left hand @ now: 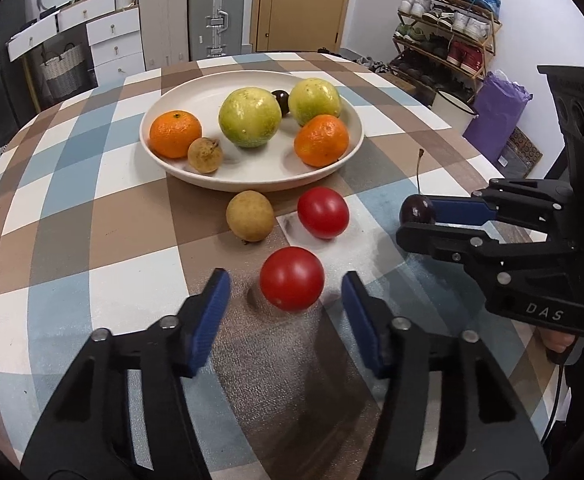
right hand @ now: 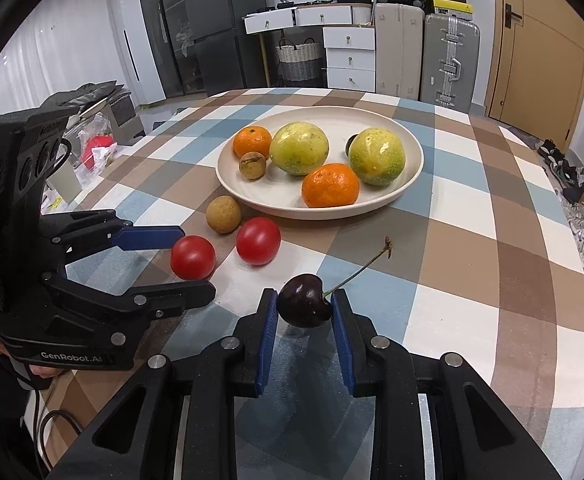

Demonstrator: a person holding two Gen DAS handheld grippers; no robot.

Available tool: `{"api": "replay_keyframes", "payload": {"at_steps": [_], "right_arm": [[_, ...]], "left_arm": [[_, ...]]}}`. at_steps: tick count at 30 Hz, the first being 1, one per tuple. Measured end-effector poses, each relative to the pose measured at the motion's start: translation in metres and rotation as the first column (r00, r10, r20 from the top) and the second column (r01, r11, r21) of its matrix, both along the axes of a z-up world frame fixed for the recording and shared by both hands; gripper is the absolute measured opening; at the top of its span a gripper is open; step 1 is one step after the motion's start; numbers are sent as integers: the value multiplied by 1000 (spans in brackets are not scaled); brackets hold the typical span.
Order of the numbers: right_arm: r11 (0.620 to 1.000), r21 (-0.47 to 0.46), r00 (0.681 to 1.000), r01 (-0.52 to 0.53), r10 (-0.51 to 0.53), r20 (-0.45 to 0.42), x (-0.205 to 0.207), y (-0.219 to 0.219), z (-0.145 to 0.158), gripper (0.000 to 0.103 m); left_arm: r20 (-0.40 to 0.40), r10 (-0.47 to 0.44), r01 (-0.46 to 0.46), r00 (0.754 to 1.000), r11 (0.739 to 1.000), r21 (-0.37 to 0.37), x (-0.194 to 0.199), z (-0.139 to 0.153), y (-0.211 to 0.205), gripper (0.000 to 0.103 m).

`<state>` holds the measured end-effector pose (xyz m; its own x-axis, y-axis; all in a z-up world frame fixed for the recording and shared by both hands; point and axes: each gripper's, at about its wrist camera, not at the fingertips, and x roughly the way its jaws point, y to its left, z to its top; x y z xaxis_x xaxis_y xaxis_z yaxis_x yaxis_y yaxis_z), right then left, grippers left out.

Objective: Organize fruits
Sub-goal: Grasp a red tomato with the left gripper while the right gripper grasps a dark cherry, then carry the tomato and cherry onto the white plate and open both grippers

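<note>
Fruit lies partly sorted: my cream plate (left hand: pixel 252 184) already carries two oranges (left hand: pixel 175 134), two yellow-green round fruits (left hand: pixel 250 117), a small brown longan (left hand: pixel 205 155) and a dark cherry-like fruit (left hand: pixel 281 101) half hidden behind them. On the checked tablecloth (left hand: pixel 72 216) just in front of the plate sit another brown longan (left hand: pixel 250 216) and a red tomato (left hand: pixel 323 213), close together but, as far as I can tell, not touching. A second red tomato (left hand: pixel 292 278) lies nearer me, between the blue pads of my left gripper (left hand: pixel 286 292). I hold that gripper pitched steeply down at the table, its fingers to either side of the tomato; in the left wrist view a gap shows on both sides, so the pads are not pressing it, though from the right wrist view the upper pad looks very near the skin and I cannot be sure there. My right gripper (right hand: pixel 304 312) also points down at a slant, off to the right of the loose fruit, and its pads are pinched on a dark cherry (right hand: pixel 304 306), whose stem (right hand: pixel 361 266) sticks up and away to the right. A bit of my hand (left hand: pixel 559 340) shows under the right gripper's black body.
</note>
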<state>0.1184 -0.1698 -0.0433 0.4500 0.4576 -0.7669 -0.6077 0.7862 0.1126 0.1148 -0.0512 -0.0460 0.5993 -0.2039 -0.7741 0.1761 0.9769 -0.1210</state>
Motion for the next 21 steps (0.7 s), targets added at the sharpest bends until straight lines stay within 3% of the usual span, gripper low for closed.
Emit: {"api": "replay_keyframes", "payload": {"at_steps": [2, 11, 21], "right_arm": [[1000, -1, 1000, 1, -1, 2, 0, -1, 0, 27], [1000, 9, 1000, 4, -4, -2, 2, -4, 0, 27], [1000, 13, 1000, 0, 0, 19, -1, -5, 8, 27]], "left_arm": [[5, -12, 12, 1000, 1000, -20, -1, 1, 1, 28], [43, 13, -11, 999, 998, -54, -7, 8, 10, 28], [148, 51, -43, 988, 997, -59, -17, 28, 18, 28]]}}
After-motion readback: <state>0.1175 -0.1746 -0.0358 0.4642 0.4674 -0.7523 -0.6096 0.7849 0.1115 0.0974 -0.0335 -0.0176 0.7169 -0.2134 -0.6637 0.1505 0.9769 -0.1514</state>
